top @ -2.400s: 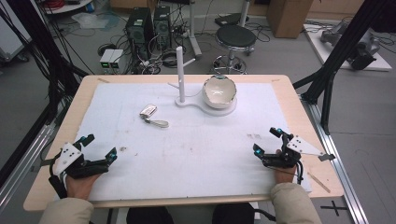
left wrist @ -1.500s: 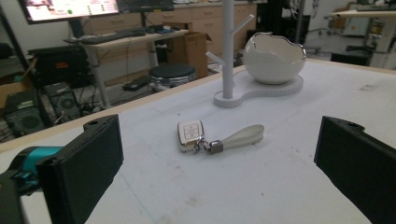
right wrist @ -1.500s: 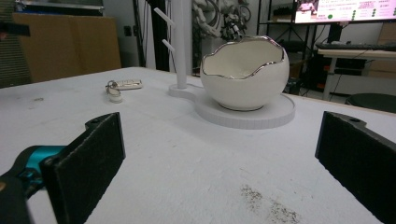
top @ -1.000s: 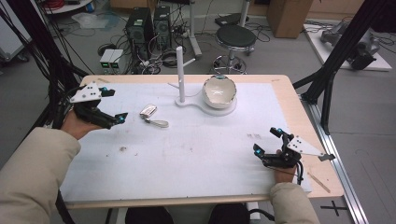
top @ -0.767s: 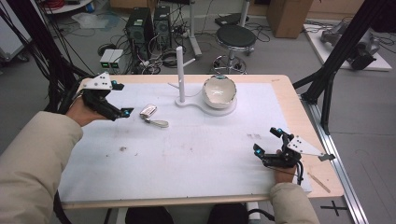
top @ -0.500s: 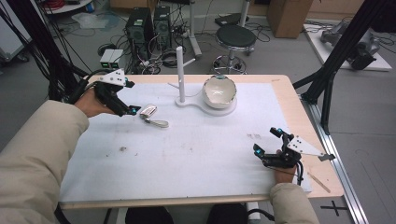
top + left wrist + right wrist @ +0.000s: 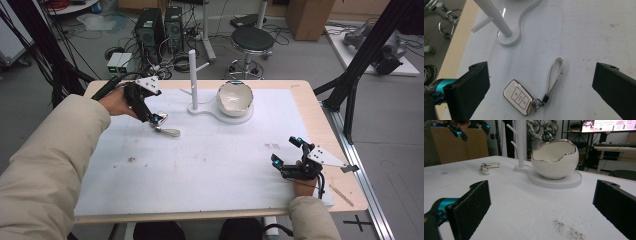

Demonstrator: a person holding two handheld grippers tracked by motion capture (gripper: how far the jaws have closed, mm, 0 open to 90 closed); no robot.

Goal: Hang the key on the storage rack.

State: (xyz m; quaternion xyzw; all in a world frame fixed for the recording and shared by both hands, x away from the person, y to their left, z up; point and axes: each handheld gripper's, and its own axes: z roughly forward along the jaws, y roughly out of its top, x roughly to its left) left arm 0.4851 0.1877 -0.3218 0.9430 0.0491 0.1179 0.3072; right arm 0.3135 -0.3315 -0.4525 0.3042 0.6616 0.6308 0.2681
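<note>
One car key fob (image 7: 519,100) with a strap loop (image 7: 554,75) lies on the table (image 7: 210,165), left of the one white peg stand (image 7: 193,80). One eggshell-shaped bowl (image 7: 235,98) sits right of the stand. Left gripper (image 7: 540,87) hovers above the fob, fingers (image 7: 469,92) spread wide; right gripper (image 7: 286,155), well apart from the stand, is equally wide apart.

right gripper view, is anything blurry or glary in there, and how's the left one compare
Right gripper view: the bowl is sharp with a bright glint along its rim; its own jaws at the bottom edge are soft, and the monitor behind is washed out. Left gripper view: the key fob is crisp, and the stand's post shows a glossy highlight.
</note>
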